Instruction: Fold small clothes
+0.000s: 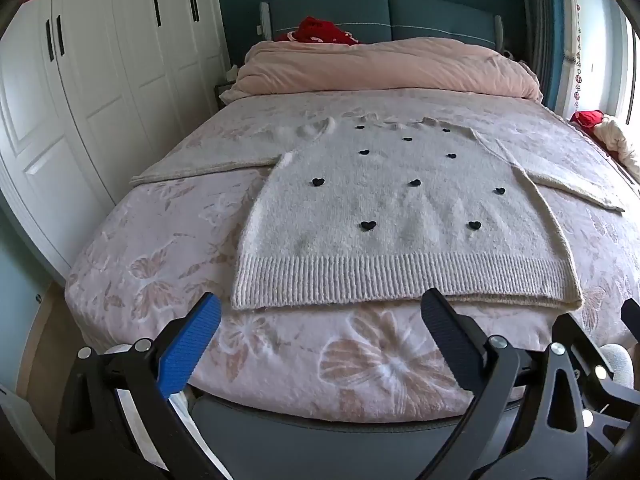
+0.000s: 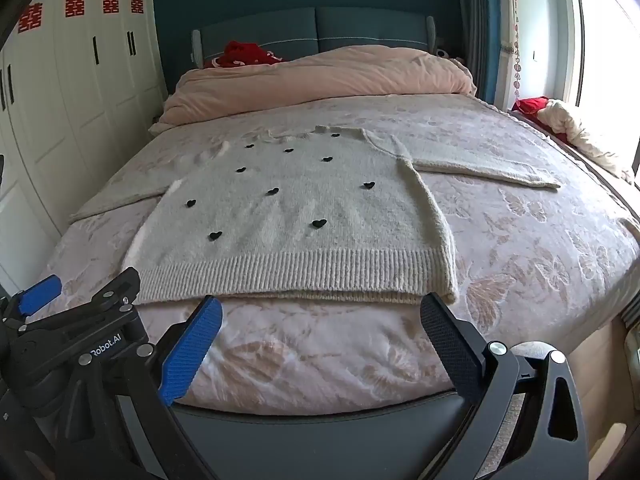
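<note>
A small cream knitted sweater (image 1: 400,208) (image 2: 288,216) with black heart patches lies flat on the bed, both sleeves spread sideways, its ribbed hem (image 1: 404,276) toward me. My left gripper (image 1: 320,312) hovers open over the bed's near edge, just short of the hem, nothing between its blue and black fingers. My right gripper (image 2: 320,314) is also open and empty, just in front of the hem's right half. The left gripper's fingers (image 2: 40,294) show at the far left of the right wrist view.
The bed carries a pink butterfly-print blanket (image 1: 168,240) (image 2: 520,240). A rolled pink duvet (image 1: 384,68) lies at the head, red cloth (image 1: 320,30) behind it. White wardrobe doors (image 1: 100,80) stand left. A red and cream heap (image 2: 560,124) sits by the window on the right.
</note>
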The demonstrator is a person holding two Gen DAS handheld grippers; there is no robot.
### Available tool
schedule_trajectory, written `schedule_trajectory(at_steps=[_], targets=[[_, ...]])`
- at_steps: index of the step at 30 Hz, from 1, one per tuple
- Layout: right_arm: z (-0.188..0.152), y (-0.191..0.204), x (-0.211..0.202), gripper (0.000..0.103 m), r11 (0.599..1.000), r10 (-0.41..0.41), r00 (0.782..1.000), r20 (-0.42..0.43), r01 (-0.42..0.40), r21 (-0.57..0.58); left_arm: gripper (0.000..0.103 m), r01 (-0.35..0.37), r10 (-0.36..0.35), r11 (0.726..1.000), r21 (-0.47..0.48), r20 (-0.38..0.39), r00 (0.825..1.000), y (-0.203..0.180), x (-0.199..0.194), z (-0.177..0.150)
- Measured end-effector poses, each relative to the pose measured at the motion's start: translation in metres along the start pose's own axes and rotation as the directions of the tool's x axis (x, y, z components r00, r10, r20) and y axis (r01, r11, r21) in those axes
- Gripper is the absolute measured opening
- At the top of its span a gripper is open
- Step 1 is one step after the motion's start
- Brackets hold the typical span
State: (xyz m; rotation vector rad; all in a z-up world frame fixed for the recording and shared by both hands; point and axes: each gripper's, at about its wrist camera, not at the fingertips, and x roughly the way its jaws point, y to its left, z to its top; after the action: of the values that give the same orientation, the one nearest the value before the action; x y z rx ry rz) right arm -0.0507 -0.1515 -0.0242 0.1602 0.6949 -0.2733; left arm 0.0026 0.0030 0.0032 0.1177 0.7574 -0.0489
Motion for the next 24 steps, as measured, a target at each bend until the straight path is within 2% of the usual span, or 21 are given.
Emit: schedule_trajectory(at_steps=[24], targets=[[0.0064,-0.0018,-0.0045,0.098,1.0,-0.001,1.0,-0.002,0.001,0.0,0.098,-0.003,0.003,1.0,0.004,0.005,1.0,0.0001,-0.0014,0.0005]])
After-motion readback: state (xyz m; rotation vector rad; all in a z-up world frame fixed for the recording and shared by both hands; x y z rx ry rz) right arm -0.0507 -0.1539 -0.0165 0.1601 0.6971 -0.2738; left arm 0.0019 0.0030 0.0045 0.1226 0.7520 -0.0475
